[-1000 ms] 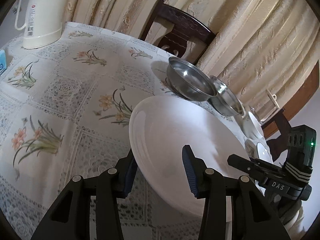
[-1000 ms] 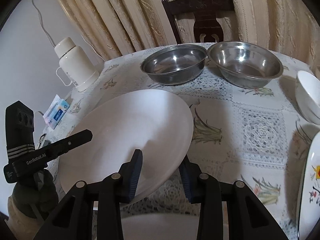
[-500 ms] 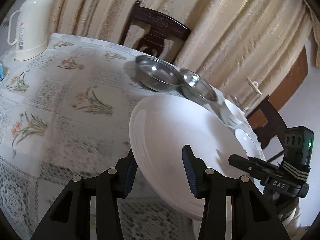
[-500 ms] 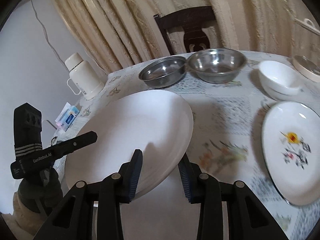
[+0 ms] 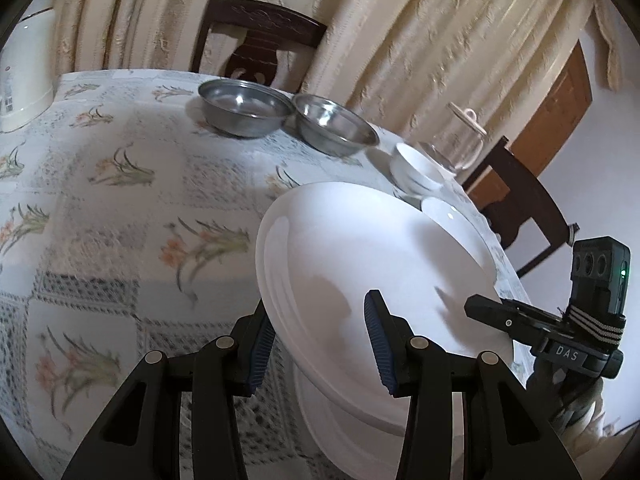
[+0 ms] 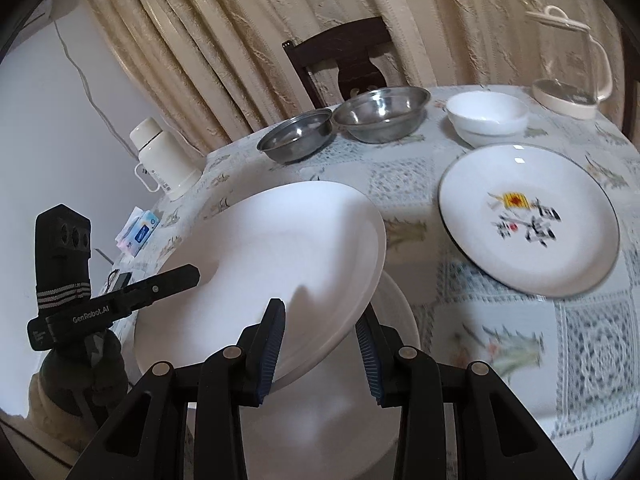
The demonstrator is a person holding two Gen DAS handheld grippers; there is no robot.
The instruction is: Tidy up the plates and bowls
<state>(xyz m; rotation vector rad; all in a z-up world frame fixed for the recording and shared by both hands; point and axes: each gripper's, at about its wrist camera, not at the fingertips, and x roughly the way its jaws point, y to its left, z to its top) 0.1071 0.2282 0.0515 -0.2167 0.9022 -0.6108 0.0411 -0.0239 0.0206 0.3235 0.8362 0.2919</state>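
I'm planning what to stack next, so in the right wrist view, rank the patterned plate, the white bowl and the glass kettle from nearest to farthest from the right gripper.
From the right gripper, which grips the plain white plate:
1. Patterned plate, flat on the table, ahead and to the right.
2. White bowl, behind that plate.
3. Glass kettle, far right corner, behind the bowl.

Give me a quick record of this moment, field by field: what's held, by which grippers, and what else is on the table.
held item: plain white plate, tilted, above another white plate
left gripper: shut on the rim
right gripper: shut on the opposite rim
steel bowls: two, side by side at the far edge
white bowl: right of the steel bowls
patterned plate: flat on the tablecloth
glass jug: far right
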